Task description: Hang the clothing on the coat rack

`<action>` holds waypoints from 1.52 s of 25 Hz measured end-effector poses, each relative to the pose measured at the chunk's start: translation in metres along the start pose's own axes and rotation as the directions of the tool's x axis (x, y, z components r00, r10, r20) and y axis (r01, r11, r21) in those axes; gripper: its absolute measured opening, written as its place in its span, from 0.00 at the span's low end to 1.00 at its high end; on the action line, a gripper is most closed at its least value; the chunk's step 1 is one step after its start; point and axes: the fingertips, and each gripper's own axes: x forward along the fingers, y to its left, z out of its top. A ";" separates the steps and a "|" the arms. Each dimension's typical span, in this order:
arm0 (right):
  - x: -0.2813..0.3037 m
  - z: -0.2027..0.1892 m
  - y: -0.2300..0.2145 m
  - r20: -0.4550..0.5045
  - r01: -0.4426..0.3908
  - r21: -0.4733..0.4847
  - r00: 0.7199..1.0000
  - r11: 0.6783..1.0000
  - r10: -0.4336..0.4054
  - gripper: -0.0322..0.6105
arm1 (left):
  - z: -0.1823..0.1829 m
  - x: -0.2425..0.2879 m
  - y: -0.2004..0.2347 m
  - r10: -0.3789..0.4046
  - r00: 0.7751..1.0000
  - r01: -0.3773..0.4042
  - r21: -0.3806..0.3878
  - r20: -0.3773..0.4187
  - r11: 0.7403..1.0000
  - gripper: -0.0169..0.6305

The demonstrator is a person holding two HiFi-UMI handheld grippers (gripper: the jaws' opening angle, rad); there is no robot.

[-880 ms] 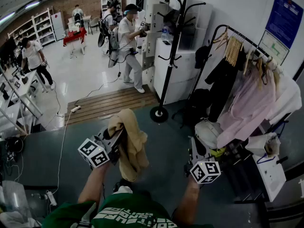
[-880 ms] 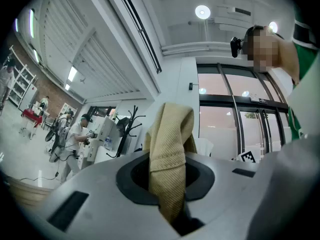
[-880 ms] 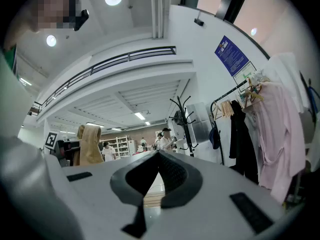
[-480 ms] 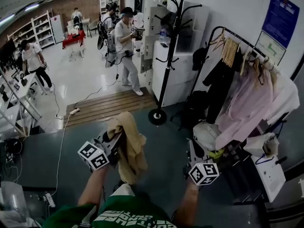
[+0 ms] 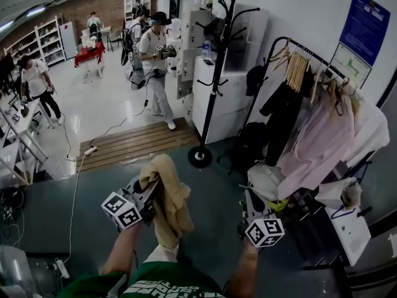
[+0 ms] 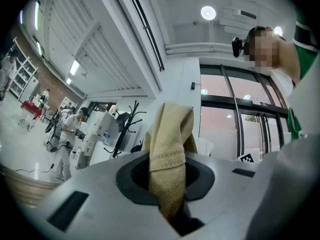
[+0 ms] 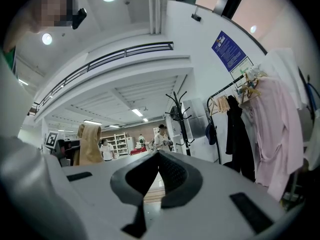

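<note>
At the far left of the head view, shelves (image 5: pixel 49 39) line a brick wall. A person in a white top (image 5: pixel 151 58) stands on the pale floor beyond a wooden platform (image 5: pixel 133 144).

Nearer, over the dark floor (image 5: pixel 56 210), the left tool (image 5: pixel 154 190) is raised with its marker cube toward the camera. Its jaws are clamped on a tan garment (image 5: pixel 169 197), which bunches above them and hangs in folds below. The left gripper view shows the left tool (image 6: pixel 167 184) with the ribbed tan garment (image 6: pixel 169 154) pinched in the slot between the two pads and a fold standing up above them.

Ahead and slightly right of the garment stands the black coat rack (image 5: pixel 214 79), well apart from both tools. Its round base rests on the dark floor just past the platform, its hooks are bare, and white cabinets (image 5: pixel 214 101) stand behind it.

The right tool (image 5: pixel 251 198) is held lower right. In the right gripper view the right tool (image 7: pixel 158 158) has its jaw tips together with nothing between them. The tan garment (image 7: pixel 90 144) shows to its left and the coat rack (image 7: pixel 181 121) ahead.

Further right, a garment rail (image 5: pixel 310 53) carries wooden hangers (image 5: pixel 301 67), a black garment (image 5: pixel 279 120) and a pink shirt (image 5: pixel 319 144). A blue poster (image 5: pixel 366 18) hangs on the wall above.
</note>
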 end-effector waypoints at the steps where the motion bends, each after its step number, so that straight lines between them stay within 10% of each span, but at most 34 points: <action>1: 0.005 -0.001 -0.003 -0.001 0.004 -0.002 1.000 1.000 -0.004 0.06 | -0.002 0.004 0.005 -0.005 1.000 0.005 0.003 0.000 1.000 0.10; 38: 0.294 0.039 -0.044 -0.003 0.105 -0.046 0.994 0.993 -0.105 0.06 | 0.048 0.194 0.268 -0.124 0.992 0.124 -0.022 -0.010 0.992 0.10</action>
